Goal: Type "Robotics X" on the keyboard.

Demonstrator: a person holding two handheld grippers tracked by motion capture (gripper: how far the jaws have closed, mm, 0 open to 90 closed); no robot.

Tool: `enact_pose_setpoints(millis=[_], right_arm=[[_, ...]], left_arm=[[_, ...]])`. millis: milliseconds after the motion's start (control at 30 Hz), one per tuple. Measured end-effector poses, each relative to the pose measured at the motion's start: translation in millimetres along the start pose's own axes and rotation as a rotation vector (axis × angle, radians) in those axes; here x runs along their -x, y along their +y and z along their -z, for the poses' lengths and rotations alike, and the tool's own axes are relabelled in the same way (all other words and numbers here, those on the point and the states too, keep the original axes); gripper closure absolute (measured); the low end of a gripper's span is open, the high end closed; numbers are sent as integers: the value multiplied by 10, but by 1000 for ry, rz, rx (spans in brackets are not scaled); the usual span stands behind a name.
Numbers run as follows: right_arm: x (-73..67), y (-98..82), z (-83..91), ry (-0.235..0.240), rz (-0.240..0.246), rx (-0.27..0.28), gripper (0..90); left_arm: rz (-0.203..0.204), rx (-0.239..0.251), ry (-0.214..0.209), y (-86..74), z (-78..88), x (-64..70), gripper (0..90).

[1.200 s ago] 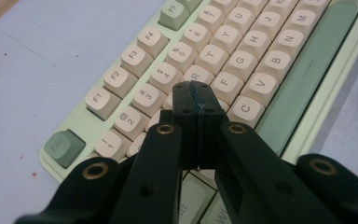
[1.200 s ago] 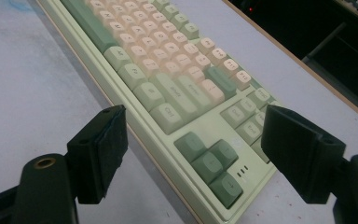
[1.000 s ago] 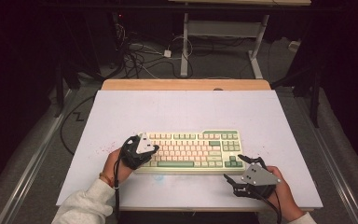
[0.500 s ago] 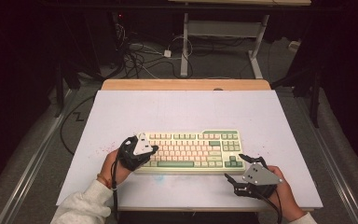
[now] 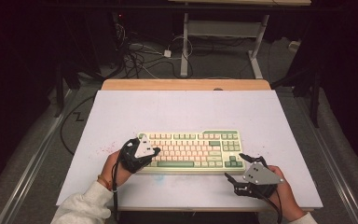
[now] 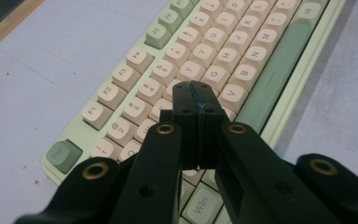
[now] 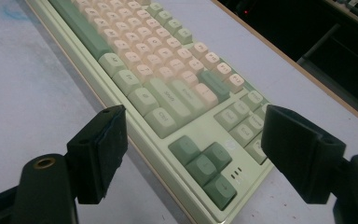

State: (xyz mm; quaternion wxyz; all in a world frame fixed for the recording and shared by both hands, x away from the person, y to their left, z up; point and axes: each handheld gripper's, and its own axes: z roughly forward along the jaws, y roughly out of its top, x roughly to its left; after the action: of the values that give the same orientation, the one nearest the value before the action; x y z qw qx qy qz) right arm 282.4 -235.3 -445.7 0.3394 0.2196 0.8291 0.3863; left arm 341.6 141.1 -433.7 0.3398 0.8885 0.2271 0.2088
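Note:
A pale green keyboard [image 5: 191,147] with cream keys lies across the near middle of the white table top [image 5: 186,107]. My left gripper [image 5: 155,150] is shut with nothing between its jaws. Its tips hover over the letter keys at the keyboard's left end. In the left gripper view the closed tips [image 6: 195,93] sit just above the keyboard [image 6: 223,51] near the home row; I cannot tell whether they touch a key. My right gripper [image 5: 233,166] stands open by the keyboard's near right corner. In the right gripper view its jaws [image 7: 198,128] frame the green arrow keys [image 7: 205,165].
The table's far edge is a wooden strip [image 5: 186,85]. Beyond it lie floor cables [image 5: 144,56] and a desk frame [image 5: 223,32]. White table surface stretches behind and to both sides of the keyboard.

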Motion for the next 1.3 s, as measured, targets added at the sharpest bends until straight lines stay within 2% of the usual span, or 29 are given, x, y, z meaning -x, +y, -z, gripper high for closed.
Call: enact_pose_setpoints(millis=[333, 933, 1300], right_arm=[[3, 4, 0, -3, -2, 4, 234], [8, 3, 2, 3, -8, 3, 233], [-4, 1, -6, 7, -3, -4, 234]], left_arm=[[-31, -8, -23, 32, -22, 78, 874], [-46, 0, -53, 77, -40, 163, 875], [-67, -16, -80, 102, -97, 222, 875]])
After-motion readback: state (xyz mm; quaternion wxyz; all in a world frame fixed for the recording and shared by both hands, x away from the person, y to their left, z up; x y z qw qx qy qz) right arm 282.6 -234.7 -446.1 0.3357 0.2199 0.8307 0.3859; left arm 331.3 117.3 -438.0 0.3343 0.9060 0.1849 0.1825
